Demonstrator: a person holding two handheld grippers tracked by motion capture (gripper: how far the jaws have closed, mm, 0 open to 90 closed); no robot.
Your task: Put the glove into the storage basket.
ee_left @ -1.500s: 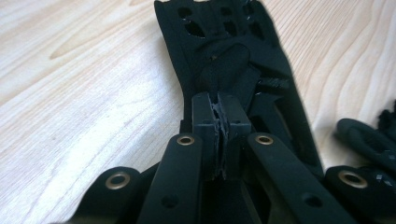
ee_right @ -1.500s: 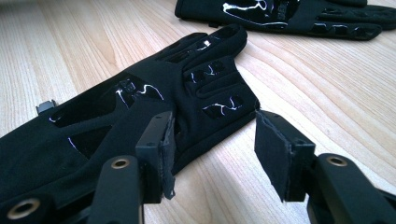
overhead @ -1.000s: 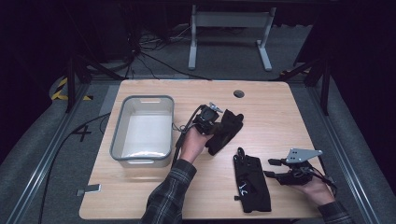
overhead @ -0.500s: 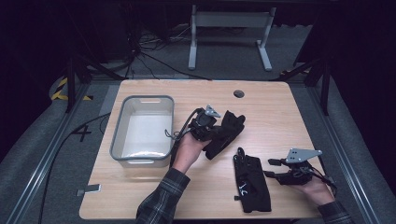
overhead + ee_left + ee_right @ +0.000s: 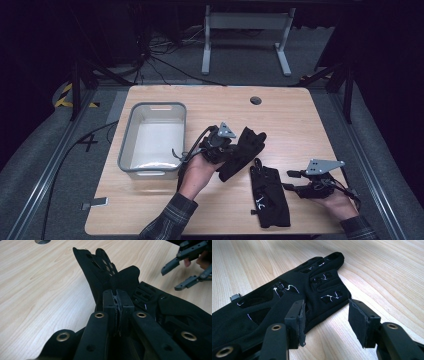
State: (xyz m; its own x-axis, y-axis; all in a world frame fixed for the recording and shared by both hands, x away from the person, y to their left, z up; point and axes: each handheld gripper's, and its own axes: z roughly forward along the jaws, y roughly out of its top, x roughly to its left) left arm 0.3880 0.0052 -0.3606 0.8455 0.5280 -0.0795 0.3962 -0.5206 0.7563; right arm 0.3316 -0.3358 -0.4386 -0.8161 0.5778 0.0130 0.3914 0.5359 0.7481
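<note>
Progress, judged: likely packing two gloves into clear plastic bin (image 5: 152, 142) at table's left; bin holds no glove, so both remain. Wooden table (image 5: 295, 125) carries all.

First black fabric glove (image 5: 243, 150): pinched by left gripper (image 5: 223, 148), partly raised off table, just right of bin. Left gripper view: jaws clamped tight on fold of first glove (image 5: 100, 277).

Second black fabric glove (image 5: 269, 195): lies flat, front centre. Right gripper (image 5: 295, 181): about half open, beside it. Right gripper view: second glove (image 5: 294, 293) reaches between jaws at left one; grasping nothing.
</note>
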